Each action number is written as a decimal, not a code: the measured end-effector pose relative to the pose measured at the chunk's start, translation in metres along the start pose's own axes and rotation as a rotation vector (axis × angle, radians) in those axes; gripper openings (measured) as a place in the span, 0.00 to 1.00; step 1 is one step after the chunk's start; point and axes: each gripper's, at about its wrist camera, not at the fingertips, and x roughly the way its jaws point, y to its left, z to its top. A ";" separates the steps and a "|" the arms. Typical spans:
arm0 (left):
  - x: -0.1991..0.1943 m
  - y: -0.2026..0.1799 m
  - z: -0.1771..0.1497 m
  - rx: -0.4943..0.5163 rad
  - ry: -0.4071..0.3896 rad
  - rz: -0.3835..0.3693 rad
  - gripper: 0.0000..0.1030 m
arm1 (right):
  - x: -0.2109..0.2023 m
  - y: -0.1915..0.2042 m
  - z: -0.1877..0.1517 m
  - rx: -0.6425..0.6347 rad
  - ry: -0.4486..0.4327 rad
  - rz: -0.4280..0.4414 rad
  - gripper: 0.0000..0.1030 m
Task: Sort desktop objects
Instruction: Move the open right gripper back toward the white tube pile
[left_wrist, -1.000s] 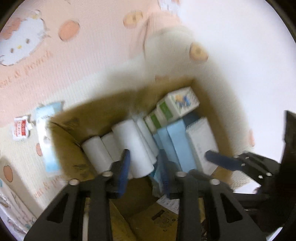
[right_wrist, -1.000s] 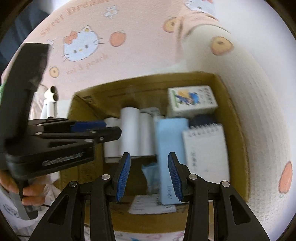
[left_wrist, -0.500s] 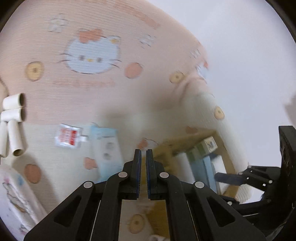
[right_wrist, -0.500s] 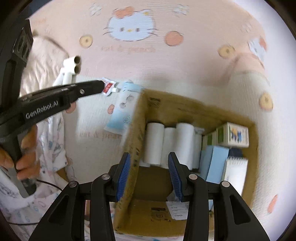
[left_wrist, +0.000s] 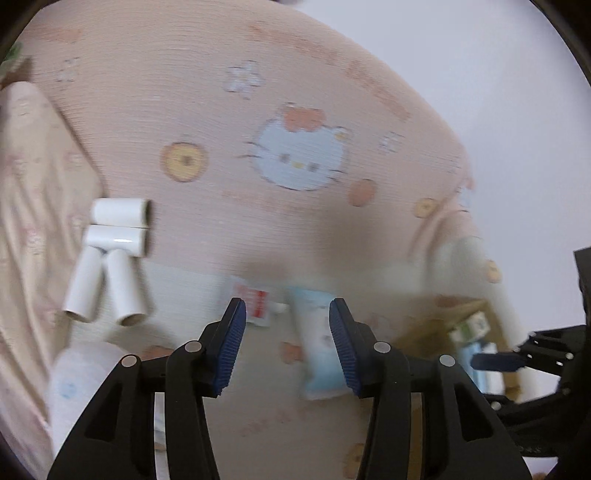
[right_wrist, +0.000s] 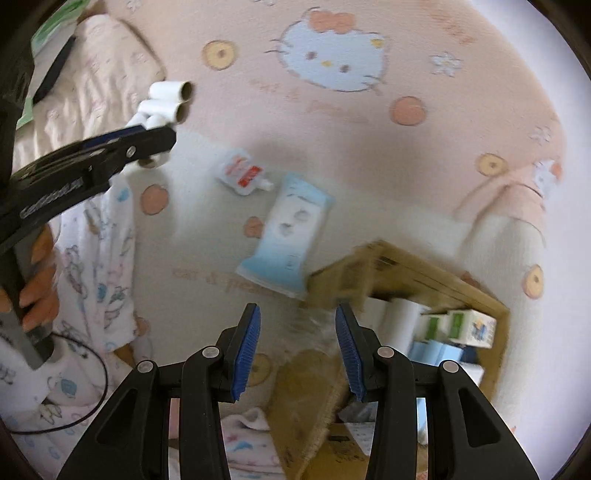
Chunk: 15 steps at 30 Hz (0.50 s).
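The left tongs are opening, with nothing between the blue pads. The right tongs stand apart and empty above the near corner of the cardboard box. Beyond the left tongs lie a light blue packet and a small red-and-white pouch on the blanket. Four white tubes lie far left. The box, at right, holds white rolls and small cartons.

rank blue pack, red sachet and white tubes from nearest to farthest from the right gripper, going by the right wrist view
Measured from the right gripper, which is empty:
1. blue pack, just ahead of the fingertips, beside the cardboard box corner.
2. red sachet, past the pack, slightly left.
3. white tubes, farthest, upper left, partly behind the left gripper, whose jaws are opening.
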 end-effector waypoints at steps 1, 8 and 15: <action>-0.001 0.007 0.001 -0.012 -0.008 0.015 0.50 | 0.002 0.004 0.002 -0.014 0.005 0.001 0.38; -0.008 0.073 0.013 -0.168 -0.047 0.099 0.50 | 0.016 0.027 0.033 -0.055 -0.012 0.027 0.38; -0.005 0.144 0.005 -0.387 -0.137 0.185 0.50 | 0.035 0.055 0.077 -0.072 -0.072 0.135 0.38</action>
